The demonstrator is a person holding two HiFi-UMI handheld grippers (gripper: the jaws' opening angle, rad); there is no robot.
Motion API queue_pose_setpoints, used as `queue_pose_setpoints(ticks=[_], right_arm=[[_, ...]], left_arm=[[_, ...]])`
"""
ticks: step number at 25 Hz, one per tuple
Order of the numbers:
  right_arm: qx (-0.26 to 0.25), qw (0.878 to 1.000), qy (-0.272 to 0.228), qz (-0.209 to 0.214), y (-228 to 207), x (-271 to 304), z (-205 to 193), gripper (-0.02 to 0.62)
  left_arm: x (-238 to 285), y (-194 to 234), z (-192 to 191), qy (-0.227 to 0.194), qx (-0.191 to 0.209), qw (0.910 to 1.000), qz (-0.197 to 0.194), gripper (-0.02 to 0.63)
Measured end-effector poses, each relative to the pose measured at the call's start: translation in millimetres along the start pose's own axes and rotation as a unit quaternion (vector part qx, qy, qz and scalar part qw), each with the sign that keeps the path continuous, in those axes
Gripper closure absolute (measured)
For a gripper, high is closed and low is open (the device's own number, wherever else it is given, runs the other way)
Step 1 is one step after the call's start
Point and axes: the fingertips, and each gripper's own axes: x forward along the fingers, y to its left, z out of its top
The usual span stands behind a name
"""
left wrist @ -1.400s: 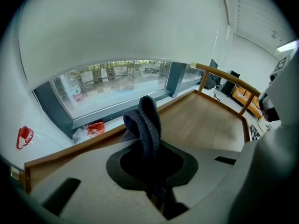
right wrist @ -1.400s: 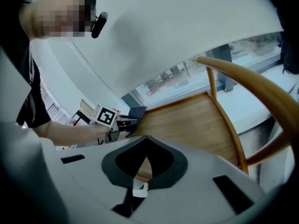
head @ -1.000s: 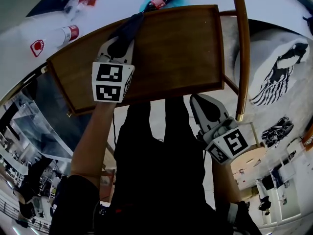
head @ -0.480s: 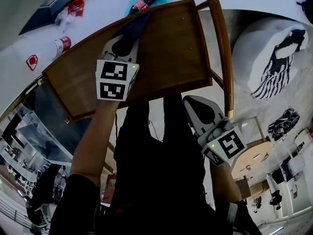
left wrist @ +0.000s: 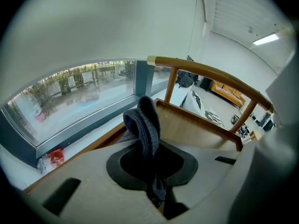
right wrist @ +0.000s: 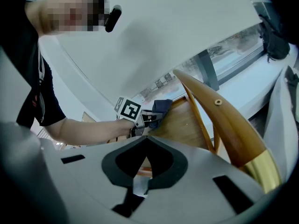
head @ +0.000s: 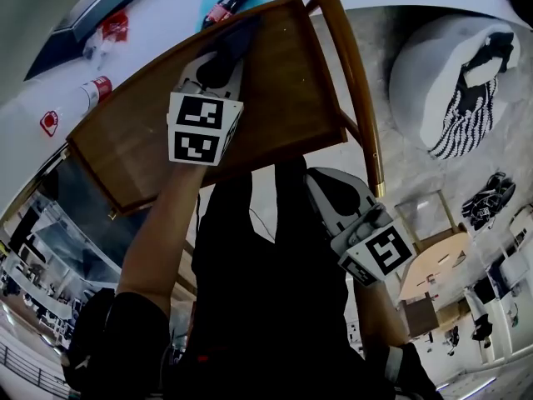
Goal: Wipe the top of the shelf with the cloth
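Forward since before, my left gripper (head: 226, 55), clamped on the cloth (head: 243, 33), reaches the far edge of the shelf top (head: 287, 98). Wiping seems underway (much left); my right gripper (head: 321, 182) idles closed, empty.

Black shirt (head: 266, 290); grey left hand-held gripper (head: 229, 50) and right hand-held gripper (head: 316, 179) bear marker cubes (head: 204, 127).

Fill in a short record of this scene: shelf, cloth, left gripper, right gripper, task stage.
Shelf: wooden top, curved rail along its right side
Cloth: dark, bunched, near the shelf's far edge
Left gripper: shut on the cloth, over the shelf
Right gripper: shut, empty, off the shelf on its near side
Task stage: cloth at the shelf top, placed for wiping
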Motion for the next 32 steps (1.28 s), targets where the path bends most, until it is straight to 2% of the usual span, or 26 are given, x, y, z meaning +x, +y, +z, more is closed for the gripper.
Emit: queue_pose_setpoints(ticks=[16, 22, 25, 32], right_arm=[[0.010, 1.000, -0.010, -0.002, -6.1, -11.0, -0.7, 0.591], [0.007, 1.000, -0.009, -0.001, -5.3, -9.6, 4.6, 0.591], [0.001, 1.000, -0.008, 0.004, 1.3, -5.4, 9.5, 0.591], [-0.033, 0.999, -0.003, 0.027, 27.3, 14.2, 18.8, 0.591]], left_arm=[[25.1, -32.4, 25.0, -0.007, 0.022, 0.9992, -0.031, 0.549], [29.4, -49.9, 29.9, 0.003, 0.015, 0.9970, -0.075, 0.549], [20.2, -50.5, 32.5, -0.006, 0.005, 0.9959, -0.090, 0.549], [-34.2, -12.6, 23.4, -0.048, -0.028, 0.9968, -0.058, 0.549]])
